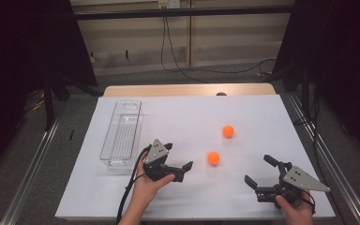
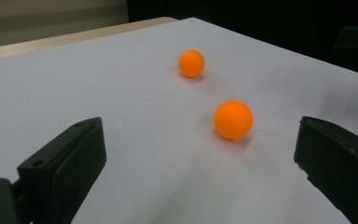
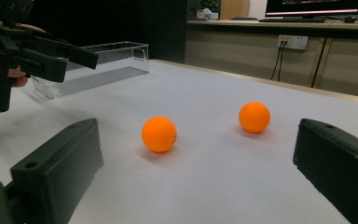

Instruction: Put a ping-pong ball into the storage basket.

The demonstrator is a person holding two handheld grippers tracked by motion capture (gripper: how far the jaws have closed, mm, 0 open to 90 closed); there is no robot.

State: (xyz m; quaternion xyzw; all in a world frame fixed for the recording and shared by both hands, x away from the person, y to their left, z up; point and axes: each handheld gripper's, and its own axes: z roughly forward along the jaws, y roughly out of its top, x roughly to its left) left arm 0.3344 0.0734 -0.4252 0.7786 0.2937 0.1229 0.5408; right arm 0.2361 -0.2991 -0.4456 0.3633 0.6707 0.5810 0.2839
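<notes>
The left gripper [image 1: 178, 166] holds its fingers wide, aimed at the nearer orange ball [image 1: 213, 158] on the counter [image 1: 262, 117]. The right gripper [image 1: 258, 171], fingers wide too, hovers near; the farther ball [image 1: 228, 131] lies beyond.

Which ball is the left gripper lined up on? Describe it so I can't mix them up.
On the white table cover, right of the clear bin, lie two orange balls. It's the nearer ball, just ahead of the left gripper; the other ball lies farther back.
</notes>
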